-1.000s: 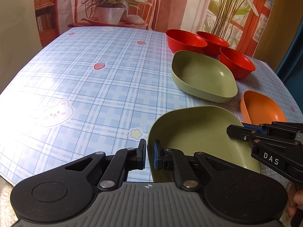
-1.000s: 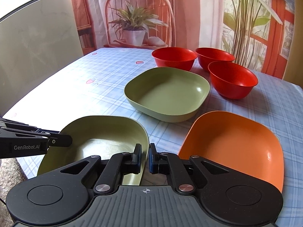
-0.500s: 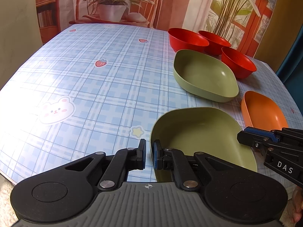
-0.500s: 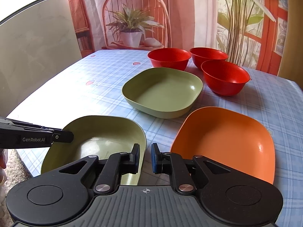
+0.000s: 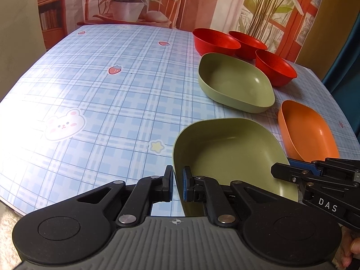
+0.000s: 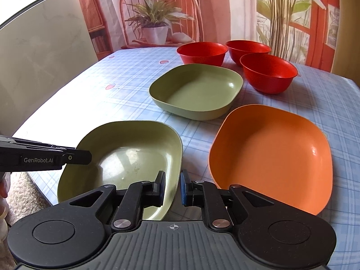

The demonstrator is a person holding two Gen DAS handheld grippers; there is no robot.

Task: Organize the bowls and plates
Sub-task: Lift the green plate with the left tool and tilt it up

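Note:
A near green plate (image 5: 227, 148) sits at the table's front edge; it also shows in the right wrist view (image 6: 126, 155). My left gripper (image 5: 177, 184) is shut on its left rim. My right gripper (image 6: 172, 186) straddles its right rim with a small gap between the pads, so it looks slightly open. A second green plate (image 6: 198, 90) lies further back (image 5: 236, 83). An orange plate (image 6: 272, 155) lies to the right (image 5: 308, 130). Three red bowls (image 6: 202, 52) stand behind (image 5: 213, 41).
The table has a blue checked cloth (image 5: 101, 85) with strawberry and bear prints. A potted plant (image 5: 128, 9) on a printed backdrop stands beyond the far edge. Carpet (image 6: 20, 193) shows below the table's near edge.
The right gripper's jaws have parted a little around the near green plate's rim. Both views have drawn back slightly; the plate looks lower on the table.

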